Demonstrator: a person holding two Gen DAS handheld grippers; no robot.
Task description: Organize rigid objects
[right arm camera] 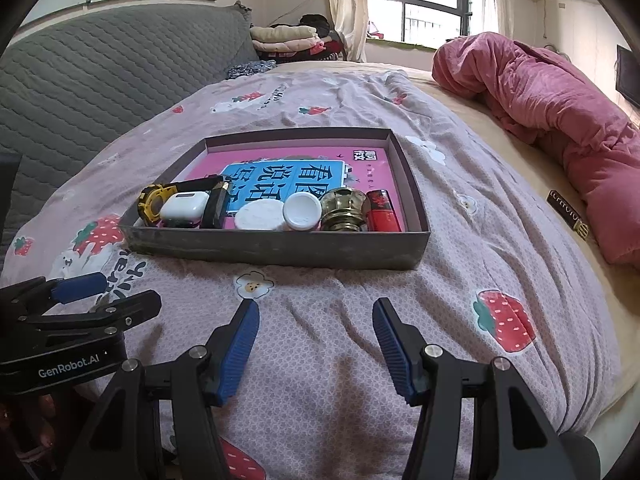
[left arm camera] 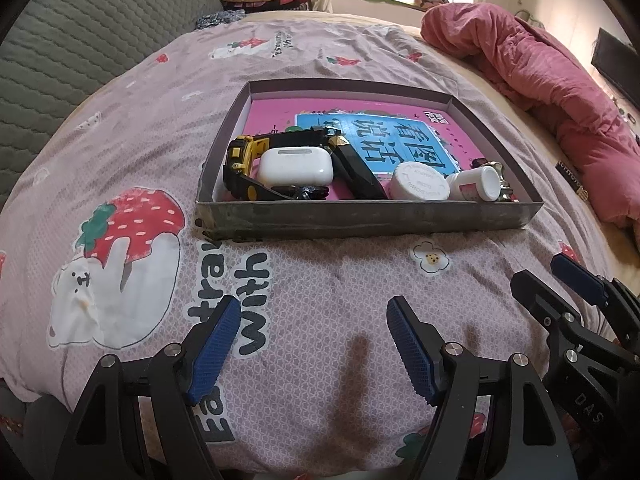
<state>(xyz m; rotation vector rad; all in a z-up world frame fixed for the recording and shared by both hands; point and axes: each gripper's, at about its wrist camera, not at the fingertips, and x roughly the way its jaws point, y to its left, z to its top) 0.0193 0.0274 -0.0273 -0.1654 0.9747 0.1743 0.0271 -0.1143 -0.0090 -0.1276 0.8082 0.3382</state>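
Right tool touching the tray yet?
Apart. The right wrist view shows the right tool open over bare bedspread, a clear strip of fabric separating its fingertips from the tray front wall.

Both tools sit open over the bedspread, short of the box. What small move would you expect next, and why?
Probably the right tool eases forward toward the box's near wall. Both it and the left tool are open and empty, and nothing rigid lies loose on the bedspread; the earbuds case, white jar and red lighter crowd the box's near edge.
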